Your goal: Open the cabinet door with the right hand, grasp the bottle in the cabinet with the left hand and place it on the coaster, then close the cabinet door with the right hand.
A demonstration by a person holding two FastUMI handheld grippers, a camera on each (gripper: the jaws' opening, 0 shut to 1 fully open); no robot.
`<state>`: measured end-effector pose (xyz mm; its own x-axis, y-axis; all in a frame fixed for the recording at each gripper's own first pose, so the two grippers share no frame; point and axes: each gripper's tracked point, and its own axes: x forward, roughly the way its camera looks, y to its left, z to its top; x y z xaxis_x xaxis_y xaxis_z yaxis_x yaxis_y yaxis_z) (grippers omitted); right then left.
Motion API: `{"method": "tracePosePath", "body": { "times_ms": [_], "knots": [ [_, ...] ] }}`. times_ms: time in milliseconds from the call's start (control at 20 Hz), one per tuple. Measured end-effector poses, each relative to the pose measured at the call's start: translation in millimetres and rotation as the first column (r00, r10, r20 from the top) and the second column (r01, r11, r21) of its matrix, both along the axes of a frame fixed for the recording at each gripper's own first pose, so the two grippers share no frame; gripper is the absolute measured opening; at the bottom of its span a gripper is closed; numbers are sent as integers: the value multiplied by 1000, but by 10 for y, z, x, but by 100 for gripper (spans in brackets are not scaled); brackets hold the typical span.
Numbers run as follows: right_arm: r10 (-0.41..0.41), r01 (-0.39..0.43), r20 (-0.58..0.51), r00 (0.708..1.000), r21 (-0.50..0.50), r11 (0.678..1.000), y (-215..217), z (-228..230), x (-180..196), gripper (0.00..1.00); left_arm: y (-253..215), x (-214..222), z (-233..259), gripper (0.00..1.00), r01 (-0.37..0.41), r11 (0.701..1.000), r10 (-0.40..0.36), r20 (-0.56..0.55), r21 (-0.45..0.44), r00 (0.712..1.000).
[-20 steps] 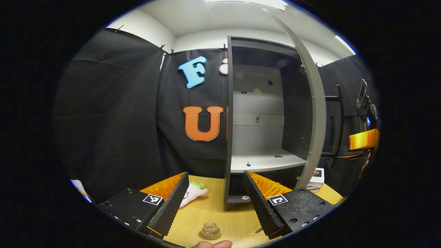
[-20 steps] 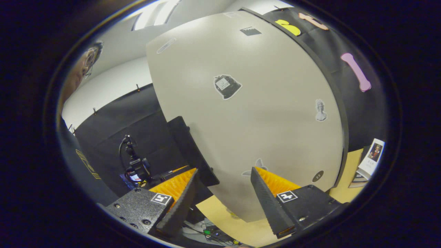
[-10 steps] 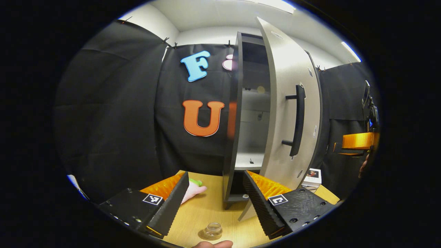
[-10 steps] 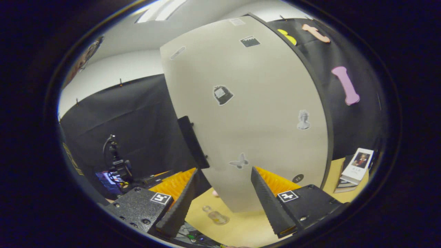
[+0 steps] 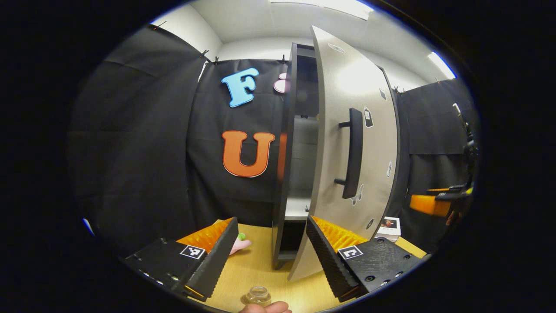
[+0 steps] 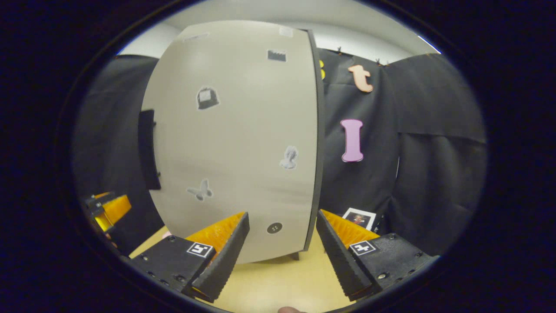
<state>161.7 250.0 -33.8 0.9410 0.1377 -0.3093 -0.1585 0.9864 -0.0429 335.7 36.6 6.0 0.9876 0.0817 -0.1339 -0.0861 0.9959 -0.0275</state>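
The left gripper point(image 5: 271, 250) is wide open and holds nothing. Directly below it, the bottle point(image 5: 257, 295) stands upright on the table point(image 5: 256, 269); the coaster under it cannot be made out. The bottle is therefore out of the cabinet and released.

The right gripper point(image 6: 282, 248) is also wide open and empty. Its fingers point at the lower outer face of the cabinet door point(image 6: 243, 139), close to the hinge-side edge; whether they touch the panel cannot be determined.

Change over the last second: the cabinet door has swung from fully open, with the shelf exposed, to nearly shut. In the left gripper view only a narrow gap remains between the door and the cabinet point(image 5: 284, 165) frame, and the door handle point(image 5: 352, 152) now faces outward.

Assessment: the closing step is almost complete. A short final push is needed to seat the door flush.
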Motion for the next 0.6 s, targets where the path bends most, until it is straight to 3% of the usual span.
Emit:
{"method": "tracePosePath", "body": {
  "times_ms": [50,150,200,250,400,450,600],
  "knots": [
    [-4,4,12,1000,5,1000,-6,12,54,96,-73,48,32,95,6,1000,-6,3,-5,1000],
    [-24,23,24,999,39,999,14,83,146,100,-216,83,59,95,26,1000,-26,-3,-9,1000],
    [10,-11,23,1000,66,998,122,97,162,96,-286,73,81,95,35,999,-35,3,-11,999],
    [54,-56,24,998,75,996,244,96,162,99,-367,95,104,95,50,999,-50,10,-9,999],
    [118,-120,67,991,25,992,412,89,108,96,-530,107,160,95,101,993,-102,13,56,995],
    [144,-145,102,984,-3,989,455,148,97,100,-546,114,209,95,101,992,-103,25,70,994],
    [170,-161,236,957,-54,985,401,466,104,96,-597,168,294,95,94,993,-98,48,72,994]
  ]
}}
